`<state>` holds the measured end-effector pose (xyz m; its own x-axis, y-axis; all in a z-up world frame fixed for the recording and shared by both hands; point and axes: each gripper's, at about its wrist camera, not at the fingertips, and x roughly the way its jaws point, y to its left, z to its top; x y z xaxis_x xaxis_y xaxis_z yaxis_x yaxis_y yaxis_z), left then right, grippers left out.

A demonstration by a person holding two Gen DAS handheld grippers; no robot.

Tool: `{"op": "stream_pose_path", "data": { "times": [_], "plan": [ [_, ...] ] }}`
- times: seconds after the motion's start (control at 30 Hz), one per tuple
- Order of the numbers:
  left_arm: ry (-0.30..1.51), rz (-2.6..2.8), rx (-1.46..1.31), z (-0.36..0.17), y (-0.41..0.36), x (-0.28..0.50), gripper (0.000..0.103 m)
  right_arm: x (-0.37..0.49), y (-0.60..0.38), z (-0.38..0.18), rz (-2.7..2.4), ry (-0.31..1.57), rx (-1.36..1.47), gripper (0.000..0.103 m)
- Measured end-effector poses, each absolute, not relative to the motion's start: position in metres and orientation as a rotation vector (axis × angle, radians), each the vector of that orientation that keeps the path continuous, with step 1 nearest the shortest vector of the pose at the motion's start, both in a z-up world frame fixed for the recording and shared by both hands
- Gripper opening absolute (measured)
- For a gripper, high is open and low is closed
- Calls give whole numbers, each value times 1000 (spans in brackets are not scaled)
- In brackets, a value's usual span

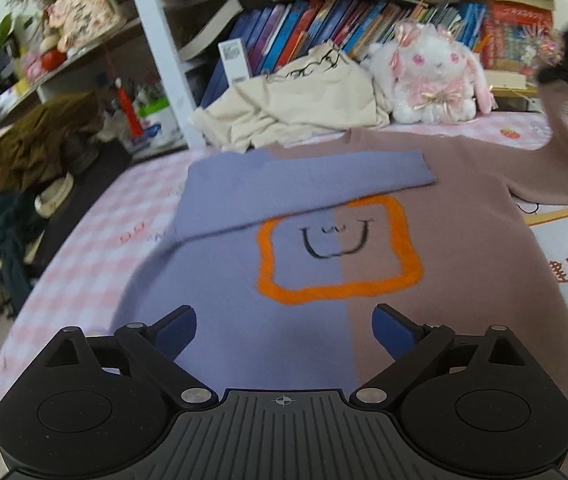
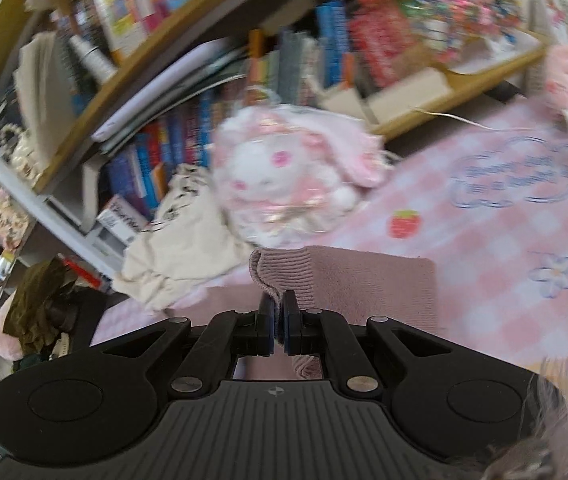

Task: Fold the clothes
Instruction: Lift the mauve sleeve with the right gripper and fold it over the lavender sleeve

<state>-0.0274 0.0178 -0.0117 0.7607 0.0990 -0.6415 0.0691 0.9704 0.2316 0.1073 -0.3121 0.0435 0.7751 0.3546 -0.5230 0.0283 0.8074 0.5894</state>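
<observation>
Right gripper [image 2: 279, 316] is pinching the mauve sleeve [image 2: 284, 276] by its cuff and holding it up off the bed [image 2: 484, 248], out past the sweater's [image 1: 324, 340] right side. Left gripper [image 1: 284, 332] is hanging wide open and empty over the hem. Purple sleeve [image 1: 304, 178] is already lying across the chest, so I'm guessing the mauve one is travelling leftward over the body, and the right one is clearly nearer

The sweater [image 1: 324, 208] is soft matt knit cloth, its orange square [image 1: 340, 248] fuzzier than the rest, and the brown cuff [image 2: 284, 276] shows ribbed knitting. Both the left gripper [image 1: 284, 332] and right gripper [image 2: 279, 320] are matt black plastic (with shiny metal pivot pins). The far plush rabbit [image 1: 432, 76] looks fluffy, the checked bedsheet [image 2: 504, 240] smooth cloth.
</observation>
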Motion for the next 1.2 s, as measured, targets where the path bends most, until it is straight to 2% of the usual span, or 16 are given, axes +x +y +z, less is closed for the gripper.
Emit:
{"op": "stream_pose_path", "data": {
  "times": [0.47,0.67,1.2],
  "plan": [
    [641,-125,306,-11,81,-22,98,153,-155,75,277,618,525,5],
    [643,-123,301,-11,108,-23,98,173,-85,70,338,643,467,5],
    [648,-138,307,-13,138,-26,98,190,-20,37,370,761,424,5]
  ]
}}
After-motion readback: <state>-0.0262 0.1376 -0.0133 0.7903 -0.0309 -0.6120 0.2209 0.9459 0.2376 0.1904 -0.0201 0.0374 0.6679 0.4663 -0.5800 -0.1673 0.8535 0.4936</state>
